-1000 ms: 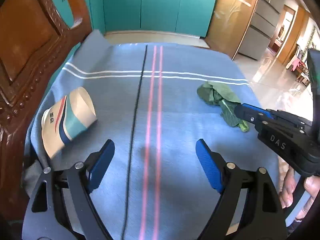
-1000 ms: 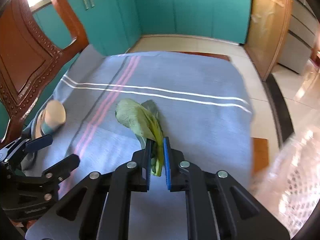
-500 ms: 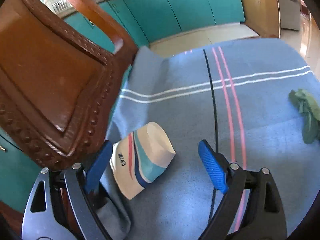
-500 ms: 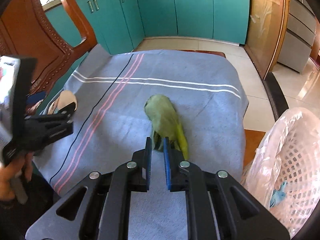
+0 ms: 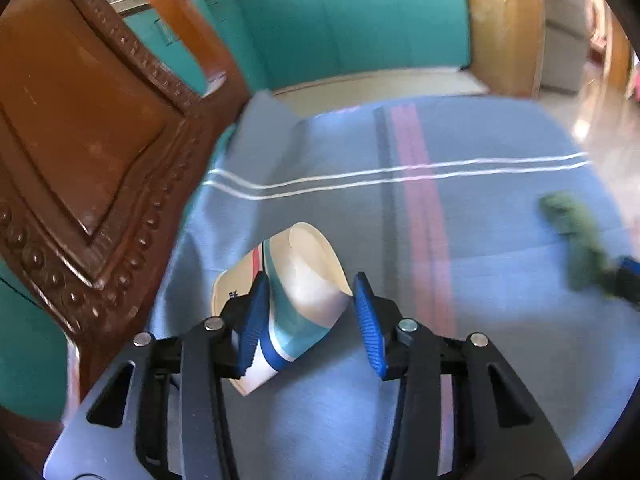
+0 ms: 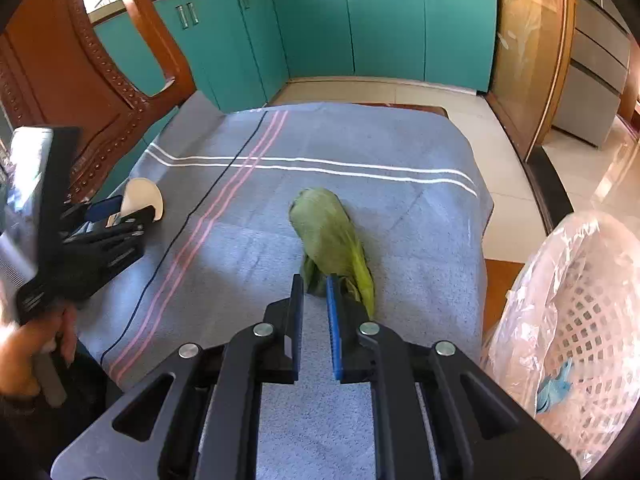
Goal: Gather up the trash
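A crushed paper cup (image 5: 296,300) with teal, blue and red stripes lies on its side on the blue-grey cloth (image 5: 480,320). My left gripper (image 5: 310,320) is closed around the cup, both blue pads against its sides. The cup's rim also shows in the right wrist view (image 6: 142,200). A green vegetable leaf (image 6: 328,236) lies on the cloth; my right gripper (image 6: 316,320) is shut on its near stem end. The leaf shows blurred in the left wrist view (image 5: 576,236).
A carved wooden chair back (image 5: 80,140) stands close at the left of the cup. A white mesh basket lined with clear plastic (image 6: 576,320) stands off the table's right edge. Teal cabinets (image 6: 360,28) line the far wall.
My left gripper swung left to the cup and closed around it. My right gripper dragged the leaf to the right, towards the basket, which has come into view.
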A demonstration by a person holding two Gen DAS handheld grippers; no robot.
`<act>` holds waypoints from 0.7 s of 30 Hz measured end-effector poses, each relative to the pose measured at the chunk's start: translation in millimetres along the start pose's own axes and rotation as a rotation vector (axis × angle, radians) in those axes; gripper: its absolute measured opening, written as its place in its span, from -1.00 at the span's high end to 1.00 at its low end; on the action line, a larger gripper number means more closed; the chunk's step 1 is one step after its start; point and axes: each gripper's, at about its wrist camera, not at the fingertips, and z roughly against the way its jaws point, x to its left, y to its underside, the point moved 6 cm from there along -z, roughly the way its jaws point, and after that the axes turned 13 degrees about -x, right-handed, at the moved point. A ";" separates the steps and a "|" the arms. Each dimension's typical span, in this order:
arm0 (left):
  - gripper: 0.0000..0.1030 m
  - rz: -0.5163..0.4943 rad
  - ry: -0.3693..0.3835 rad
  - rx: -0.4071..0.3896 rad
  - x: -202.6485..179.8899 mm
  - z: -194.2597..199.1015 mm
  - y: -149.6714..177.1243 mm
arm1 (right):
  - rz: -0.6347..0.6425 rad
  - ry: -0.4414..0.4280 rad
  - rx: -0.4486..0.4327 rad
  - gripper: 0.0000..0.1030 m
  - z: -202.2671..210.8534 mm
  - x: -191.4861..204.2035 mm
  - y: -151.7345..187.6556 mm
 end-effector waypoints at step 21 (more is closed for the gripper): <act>-0.90 0.297 0.333 0.155 -5.4 0.8 18.2 | 0.023 0.093 0.056 -0.24 -53.8 -4.9 -18.6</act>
